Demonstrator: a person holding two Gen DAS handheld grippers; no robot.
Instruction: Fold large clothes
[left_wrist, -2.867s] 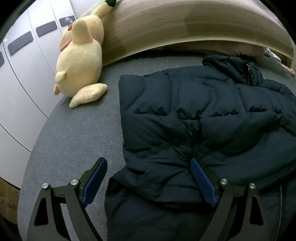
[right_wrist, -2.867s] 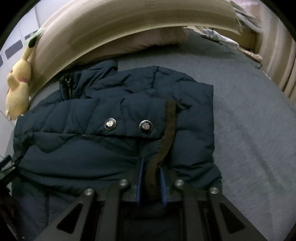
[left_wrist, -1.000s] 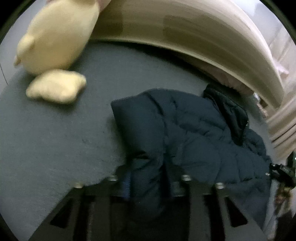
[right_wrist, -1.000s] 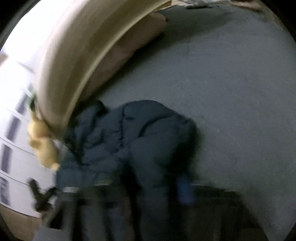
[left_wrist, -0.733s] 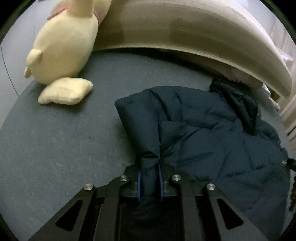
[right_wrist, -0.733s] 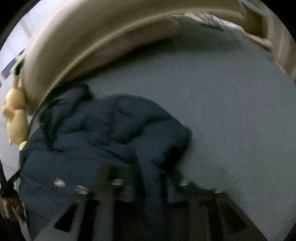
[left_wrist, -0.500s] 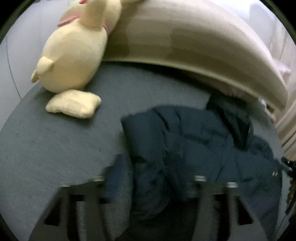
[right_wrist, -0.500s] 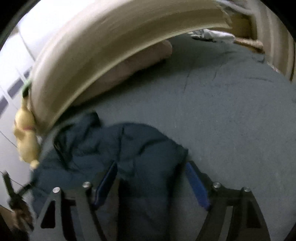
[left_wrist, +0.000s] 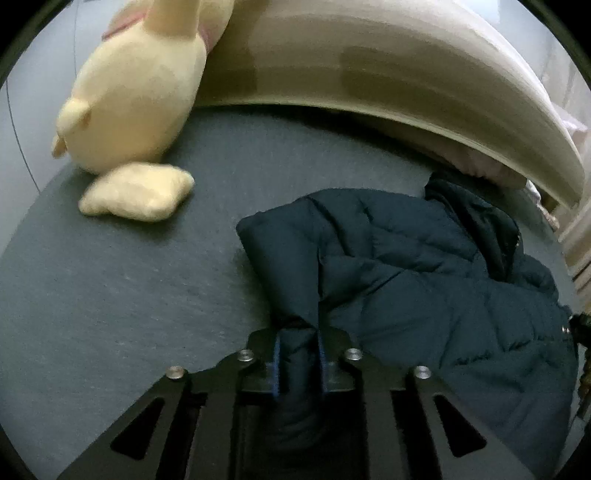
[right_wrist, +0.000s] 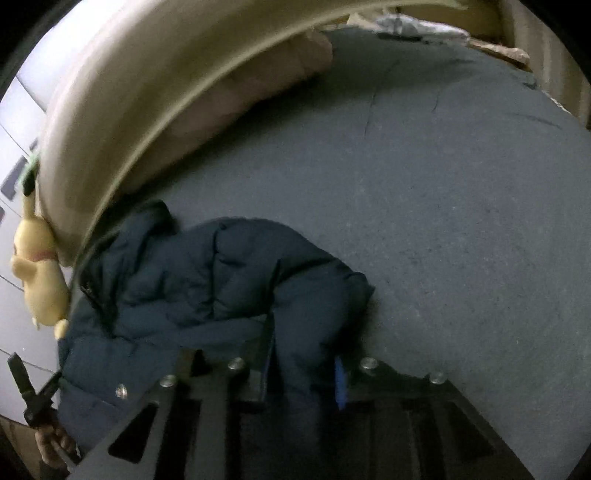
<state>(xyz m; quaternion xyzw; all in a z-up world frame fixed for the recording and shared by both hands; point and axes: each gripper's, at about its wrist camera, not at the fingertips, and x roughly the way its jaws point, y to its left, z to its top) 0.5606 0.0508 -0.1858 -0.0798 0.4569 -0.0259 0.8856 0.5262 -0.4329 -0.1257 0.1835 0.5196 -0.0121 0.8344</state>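
A dark navy puffer jacket (left_wrist: 424, 288) lies bunched on the grey bed (left_wrist: 110, 295), its collar toward the headboard. In the left wrist view my left gripper (left_wrist: 298, 354) has its jaws closing, and its blue pads squeeze a thick fold at the jacket's left edge. In the right wrist view the jacket (right_wrist: 207, 280) is humped up. My right gripper (right_wrist: 303, 373) also has its jaws closing, with a fat roll of the jacket's right edge pinched between its blue pads (right_wrist: 340, 380). The jacket's lower part is hidden under both grippers.
A yellow plush toy (left_wrist: 136, 92) leans on the curved beige headboard (left_wrist: 369, 66) at the far left. A pinkish pillow (right_wrist: 258, 85) lies under the headboard. A person's hand (right_wrist: 51, 446) shows at the lower left of the right wrist view. Bare grey bedding (right_wrist: 461, 221) stretches right of the jacket.
Half a second ago both grippers stood wide open around the jacket's edges. Now both have closed again on folds of it. The jacket is more bunched toward the headboard than 2.9 seconds ago.
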